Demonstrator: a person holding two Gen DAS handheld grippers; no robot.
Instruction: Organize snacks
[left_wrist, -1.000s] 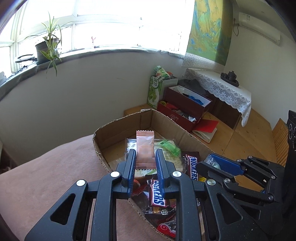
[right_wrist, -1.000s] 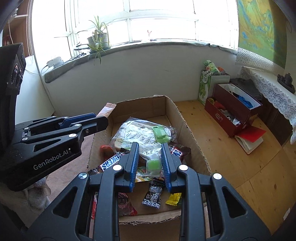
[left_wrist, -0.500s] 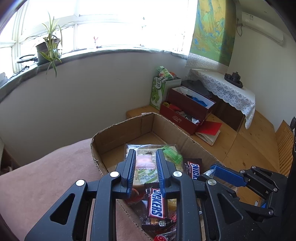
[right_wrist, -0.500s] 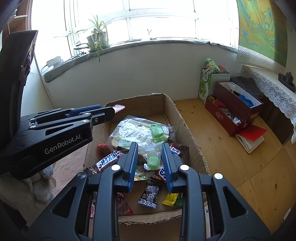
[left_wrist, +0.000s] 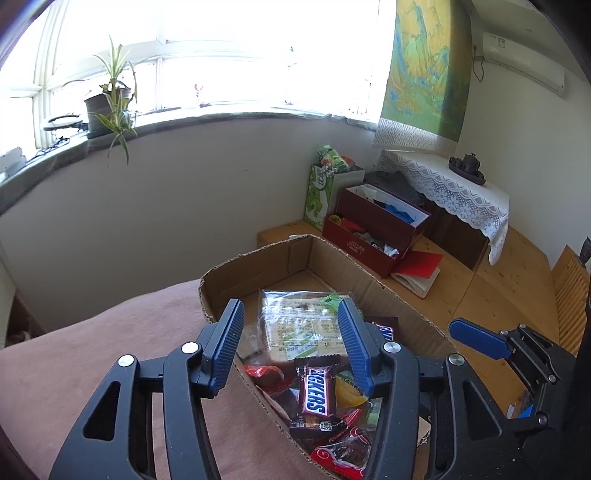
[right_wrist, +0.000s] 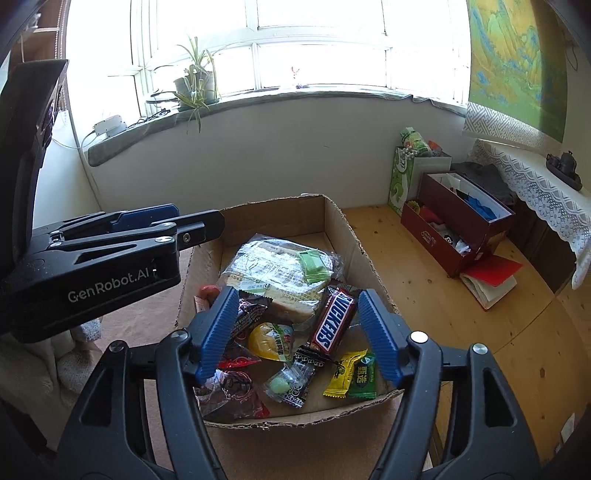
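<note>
Snacks are lying heaped in the cardboard box (right_wrist: 343, 229), and both pairs of jaws are standing wide and gripping nothing above them. The right gripper (right_wrist: 297, 332) is hanging over the near end of the box, its open jaws framing the Snickers bar (right_wrist: 332, 321), whose long axis is running slantwise, from low near the middle of the gap up toward the right-hand jaw. A yellow jelly cup (right_wrist: 271, 339) is sitting just beside the bar on its left, while a yellow wrapped candy (right_wrist: 341, 376) and a green one (right_wrist: 364, 376) are lying side by side near the front wall. The left gripper (left_wrist: 291, 343) is hovering over the box's left wall, its jaws bracketing the big clear bread packet (left_wrist: 299, 321) that is filling the middle of the box, with a small green sachet (right_wrist: 314, 264) resting on top of it. Judging from this, the right gripper is the nearer one to the loose sweets at the front, and the jaws would need turning to close across the bar's width. Beyond the box, a reddish-brown cloth (left_wrist: 92, 362) is covering the surface to its left, and wooden floor (right_wrist: 443, 314) is stretching away on its right toward an open dark-red box (right_wrist: 458, 218) against the wall.
</note>
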